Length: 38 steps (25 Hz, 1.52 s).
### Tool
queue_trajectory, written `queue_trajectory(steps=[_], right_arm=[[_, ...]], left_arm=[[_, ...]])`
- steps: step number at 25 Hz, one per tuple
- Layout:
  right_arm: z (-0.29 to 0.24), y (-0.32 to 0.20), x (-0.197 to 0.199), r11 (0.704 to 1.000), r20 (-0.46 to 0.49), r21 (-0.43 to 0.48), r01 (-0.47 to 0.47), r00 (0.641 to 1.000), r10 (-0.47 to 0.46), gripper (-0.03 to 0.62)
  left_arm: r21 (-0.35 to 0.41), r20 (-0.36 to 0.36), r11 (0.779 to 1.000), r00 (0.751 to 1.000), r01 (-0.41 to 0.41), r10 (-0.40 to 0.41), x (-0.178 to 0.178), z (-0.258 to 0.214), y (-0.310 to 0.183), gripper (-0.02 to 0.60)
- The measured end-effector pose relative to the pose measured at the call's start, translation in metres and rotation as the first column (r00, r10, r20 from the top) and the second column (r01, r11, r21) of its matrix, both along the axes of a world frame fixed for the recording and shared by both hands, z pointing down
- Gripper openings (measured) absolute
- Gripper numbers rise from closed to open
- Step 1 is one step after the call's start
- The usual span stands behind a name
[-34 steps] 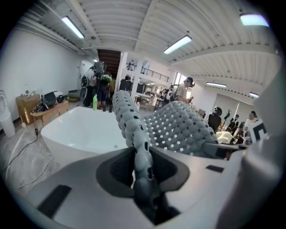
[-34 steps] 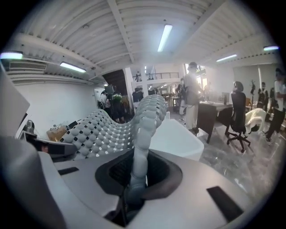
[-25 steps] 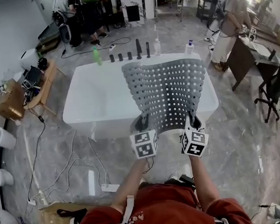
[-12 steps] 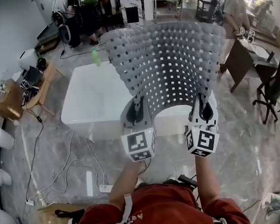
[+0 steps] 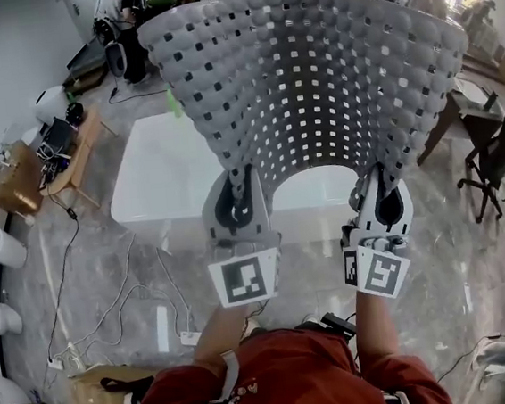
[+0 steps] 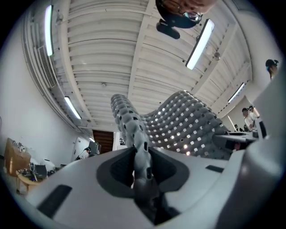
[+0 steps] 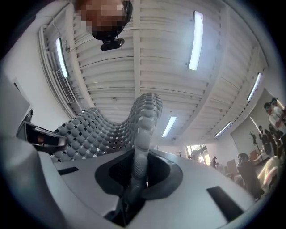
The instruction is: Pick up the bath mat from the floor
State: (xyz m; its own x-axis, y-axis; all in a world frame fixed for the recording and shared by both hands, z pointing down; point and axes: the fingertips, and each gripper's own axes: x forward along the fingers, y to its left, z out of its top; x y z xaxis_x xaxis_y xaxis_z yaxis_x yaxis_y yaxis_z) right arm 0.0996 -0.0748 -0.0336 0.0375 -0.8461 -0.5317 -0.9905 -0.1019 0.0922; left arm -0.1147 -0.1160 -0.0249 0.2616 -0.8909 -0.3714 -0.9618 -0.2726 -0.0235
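Compared with a second ago, we hold the bath mat much higher. It now hides most of the white bathtub and is clear of the floor, so the pick-up seems done. The left gripper and the right gripper each pinch its lower edge, jaws almost together. The mat is grey, rubbery, pebbled, pierced with square holes, curving softly.
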Motion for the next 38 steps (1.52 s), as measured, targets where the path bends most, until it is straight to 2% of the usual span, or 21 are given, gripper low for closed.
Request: queue_trajectory(steps=[3, 8, 23, 38], right_arm=[[-0.005, -0.001, -0.011, 1.0, -0.007, 0.021, 0.004, 1.0, -0.004, 0.054], [-0.002, 0.001, -0.008, 1.0, -0.026, 0.031, -0.001, 1.0, 0.001, 0.054], [0.007, -0.032, -0.007, 1.0, -0.004, -0.017, 0.018, 1.0, -0.018, 0.054], [0.006, -0.028, -0.01, 0.999, -0.02, -0.034, 0.003, 1.0, -0.004, 0.054]], left_arm=[[0.026, -0.005, 1.0, 1.0, 0.017, -0.016, -0.012, -0.004, -0.004, 0.092], [0.04, -0.009, 0.999, 0.999, 0.034, -0.033, -0.01, 0.001, -0.003, 0.092], [0.063, 0.035, 0.995, 0.997, 0.071, -0.073, -0.008, 0.001, -0.015, 0.092], [0.07, 0.034, 0.996, 0.998, 0.053, -0.056, -0.008, 0.0, -0.009, 0.092]])
